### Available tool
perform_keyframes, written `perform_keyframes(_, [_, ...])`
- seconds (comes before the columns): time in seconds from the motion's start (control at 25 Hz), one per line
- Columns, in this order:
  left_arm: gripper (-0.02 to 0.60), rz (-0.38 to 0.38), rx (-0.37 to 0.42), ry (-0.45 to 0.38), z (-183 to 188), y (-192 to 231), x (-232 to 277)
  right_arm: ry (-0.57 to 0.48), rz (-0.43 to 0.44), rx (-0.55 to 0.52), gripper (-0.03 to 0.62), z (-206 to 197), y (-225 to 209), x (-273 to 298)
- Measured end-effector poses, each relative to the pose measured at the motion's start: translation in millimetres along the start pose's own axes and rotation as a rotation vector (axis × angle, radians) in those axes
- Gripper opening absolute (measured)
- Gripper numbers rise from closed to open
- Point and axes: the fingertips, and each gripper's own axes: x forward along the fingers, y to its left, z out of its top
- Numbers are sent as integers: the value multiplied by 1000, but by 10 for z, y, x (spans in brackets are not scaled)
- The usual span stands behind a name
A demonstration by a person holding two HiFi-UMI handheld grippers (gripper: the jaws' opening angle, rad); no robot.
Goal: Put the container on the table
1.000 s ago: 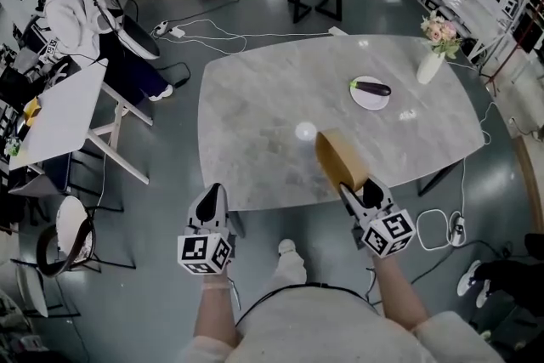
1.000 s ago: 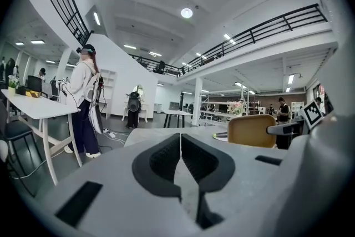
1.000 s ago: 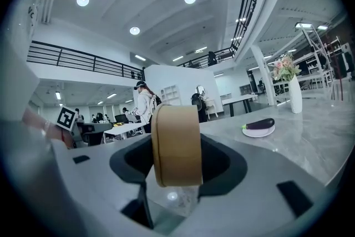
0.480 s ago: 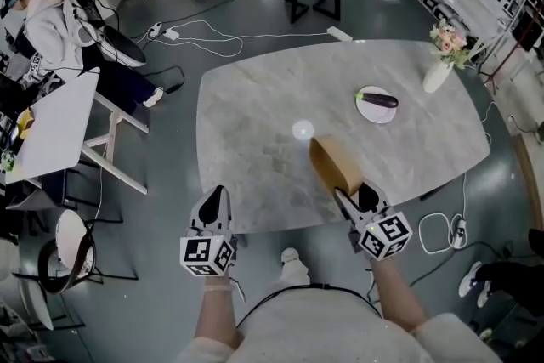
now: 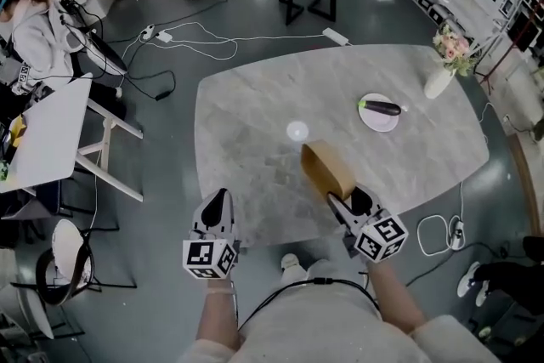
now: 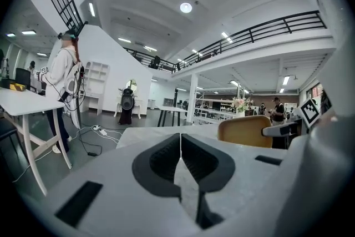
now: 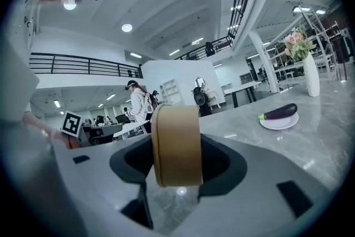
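No words, brand names or numbers can be read anywhere. The only signs are black-and-white square code markers on white cubes. One cube sits on the left gripper (image 5: 216,200), at the lower left of the head view, and another on the right gripper (image 5: 347,200), at the lower right. Their patterns hold no letters or digits.

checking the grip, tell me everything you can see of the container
The container is a round, plain tan tub that looks like paper. It is turned on edge, clamped between the jaws of the right gripper, above the near part of the grey table. Nothing else touches it.
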Motion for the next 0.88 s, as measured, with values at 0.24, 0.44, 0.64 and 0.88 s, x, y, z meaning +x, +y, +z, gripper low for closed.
perform_keyframes(0.24, [11,7,-17,31,-148,82,5,33,12,53,232,-83,9,204])
perform_keyframes(0.44, [11,28,-22,43,-166,172,88,61,63,99,232,-130,47,434])
perform_keyframes(0.64, [11,46,-13,41,-85,311,246,89,109,185,232,-146,74,743])
perform_keyframes(0.88, [11,43,-23,44,-79,358,488,85,100,352,233,-167,-3,1043])
